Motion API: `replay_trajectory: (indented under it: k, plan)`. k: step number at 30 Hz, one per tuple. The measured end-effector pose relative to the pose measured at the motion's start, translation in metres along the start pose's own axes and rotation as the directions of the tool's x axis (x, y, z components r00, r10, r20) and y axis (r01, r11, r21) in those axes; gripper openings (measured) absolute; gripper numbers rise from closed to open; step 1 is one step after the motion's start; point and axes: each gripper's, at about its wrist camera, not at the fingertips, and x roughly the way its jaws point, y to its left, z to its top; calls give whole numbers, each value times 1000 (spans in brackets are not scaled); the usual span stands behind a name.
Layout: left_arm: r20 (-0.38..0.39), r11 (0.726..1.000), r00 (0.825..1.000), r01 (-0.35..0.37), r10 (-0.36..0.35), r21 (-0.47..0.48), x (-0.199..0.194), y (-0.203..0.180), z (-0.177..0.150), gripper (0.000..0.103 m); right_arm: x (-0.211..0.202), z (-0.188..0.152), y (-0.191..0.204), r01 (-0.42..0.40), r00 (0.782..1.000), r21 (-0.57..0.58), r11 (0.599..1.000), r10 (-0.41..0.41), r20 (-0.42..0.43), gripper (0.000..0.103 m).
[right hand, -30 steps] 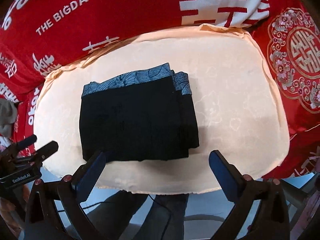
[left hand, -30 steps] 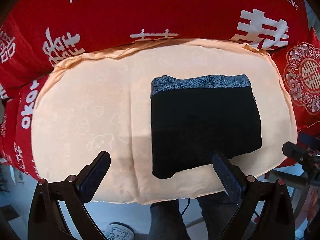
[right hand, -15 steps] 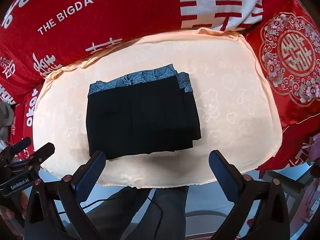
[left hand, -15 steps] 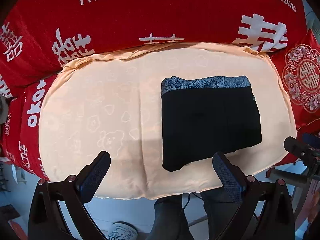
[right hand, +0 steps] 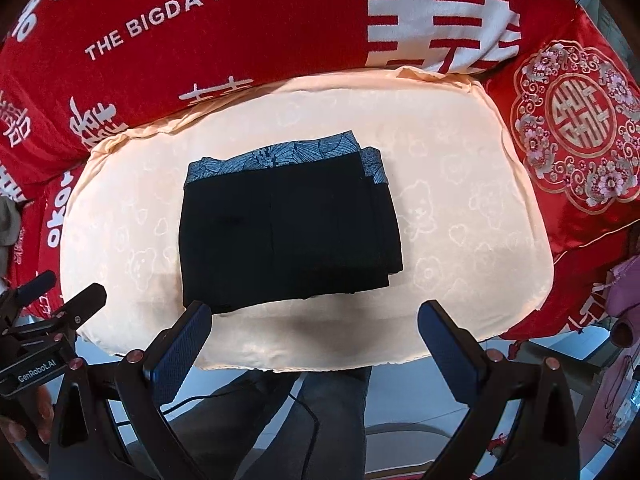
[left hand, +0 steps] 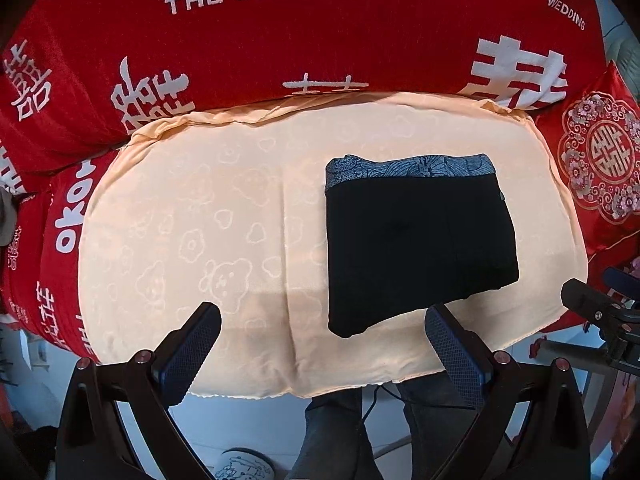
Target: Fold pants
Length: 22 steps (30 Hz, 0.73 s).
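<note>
The black pants (left hand: 416,240) lie folded into a compact rectangle on the peach cushion (left hand: 192,240), with the blue patterned waistband (left hand: 408,168) at the far edge. They also show in the right wrist view (right hand: 284,232). My left gripper (left hand: 320,344) is open and empty, held above the cushion's near edge, to the left of the pants. My right gripper (right hand: 316,340) is open and empty, above the near edge, in front of the pants. Neither touches the pants.
A red blanket with white lettering (left hand: 280,40) rises behind the cushion. A red embroidered pillow (right hand: 576,128) sits at the right. The other gripper shows at each view's edge (left hand: 600,312) (right hand: 44,328). The person's legs (right hand: 320,420) and the floor are below.
Both grippers have drawn back and up from the cushion, so the pants look smaller and farther away. The pants have not moved. Both grippers stayed open.
</note>
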Motion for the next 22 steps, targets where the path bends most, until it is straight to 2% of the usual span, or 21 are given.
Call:
replay_trajectory:
  k: [15,22]
  plan:
    - [22,1000,1000,-5,4,21,-5,-1,-12,102,-3,-11,6,23,999,9,1000,-23,24,103]
    - [76,1000,997,-1,1,-7,-14,-10,-18,102,-1,-13,1,8,1000,-23,1000,-7,23,103]
